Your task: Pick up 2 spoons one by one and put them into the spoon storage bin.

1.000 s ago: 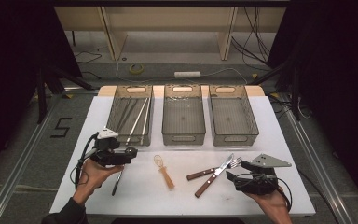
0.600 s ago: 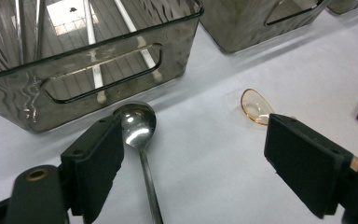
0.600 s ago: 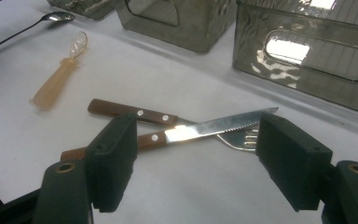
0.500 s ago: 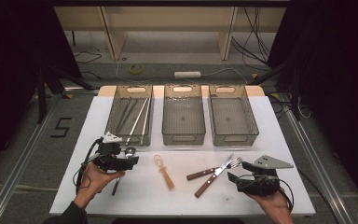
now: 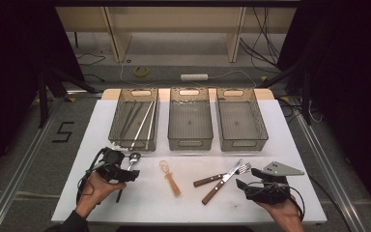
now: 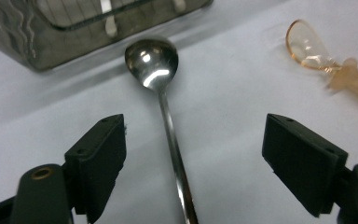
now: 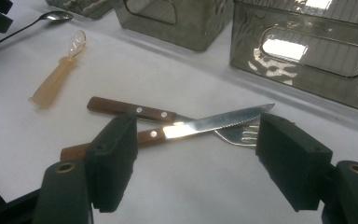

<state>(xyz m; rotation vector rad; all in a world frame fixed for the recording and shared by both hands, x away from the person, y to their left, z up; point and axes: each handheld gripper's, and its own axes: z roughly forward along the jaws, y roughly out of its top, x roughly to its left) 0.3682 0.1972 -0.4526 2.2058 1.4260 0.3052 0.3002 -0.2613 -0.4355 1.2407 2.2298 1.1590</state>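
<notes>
High view: at the lower left of the frame the left gripper (image 5: 125, 175) sits low over the white table (image 5: 299, 145), its jaws spread wide and holding nothing. A metal spoon (image 5: 131, 160) lies between them, bowl toward the left basket (image 5: 134, 118), which already holds long utensils. In the left gripper view the spoon's thin handle (image 6: 175, 154) runs up the middle of the frame, with both jaws well apart from it. A good grasp probably means lowering until the pads bracket the handle, then closing squarely across it so it does not roll.

At center, a pale plastic spoon (image 5: 169, 176) lies near, leaving bare table on either side. Right of center, a knife (image 5: 222, 181) crosses a fork (image 5: 221, 176). At the lower right the right gripper (image 5: 245, 185) rests open and empty, just beside them. Above, two empty baskets stand side by side, so lifting clear over the left basket's near wall seems the safest path.
</notes>
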